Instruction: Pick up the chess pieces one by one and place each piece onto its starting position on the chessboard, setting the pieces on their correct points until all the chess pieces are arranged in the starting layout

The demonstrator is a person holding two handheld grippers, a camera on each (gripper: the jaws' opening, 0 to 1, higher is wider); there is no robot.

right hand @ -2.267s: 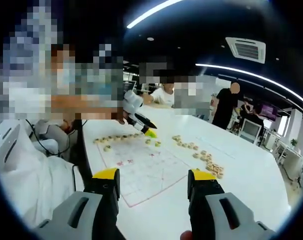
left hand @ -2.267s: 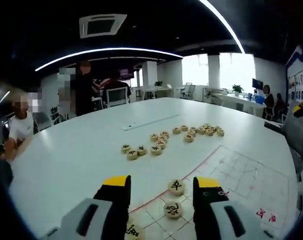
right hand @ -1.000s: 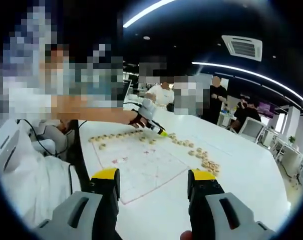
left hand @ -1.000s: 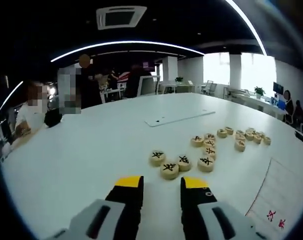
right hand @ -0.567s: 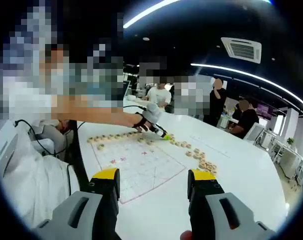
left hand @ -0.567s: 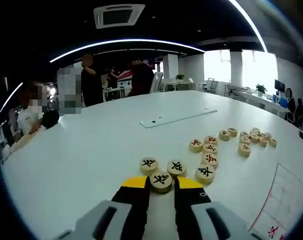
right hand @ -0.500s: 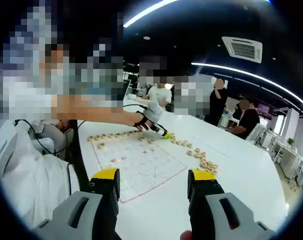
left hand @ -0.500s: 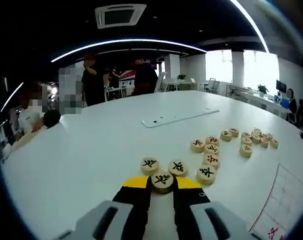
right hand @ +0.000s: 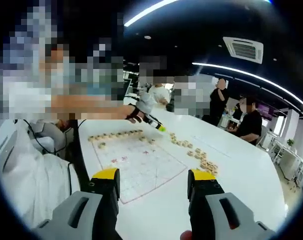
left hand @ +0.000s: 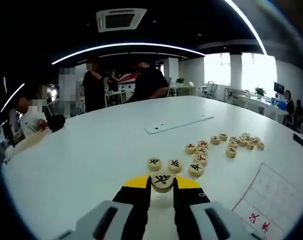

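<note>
1. Left gripper view: the left gripper (left hand: 162, 183) has its yellow-tipped jaws drawn in narrow on a round wooden chess piece (left hand: 162, 180), which sits between the tips with its black character facing up. It appears raised a little off the white table (left hand: 91, 160), though the height is hard to judge.

2. Just beyond it lie three loose pieces (left hand: 174, 165) in a small cluster, with a longer scatter of pieces (left hand: 231, 145) further off to the right (all still waiting off the board).

3. The chessboard sheet (left hand: 271, 195) shows at the lower right of this view, its red grid lines and red characters visible.

4. To do this step well, I judge the disc should stay flat and centred between the tips while it is carried across, then be lowered squarely onto the grid point that matches its character. Letting go only once it rests on the sheet would keep it from rolling or nudging a neighbour.

5. Right gripper view: the right gripper (right hand: 154, 181) hangs with jaws spread wide and nothing between them, above the near edge of the board.

6. A row of placed pieces (right hand: 116, 135) runs along the board's far edge, and the left gripper (right hand: 159, 127) shows above the table near that row.
</note>
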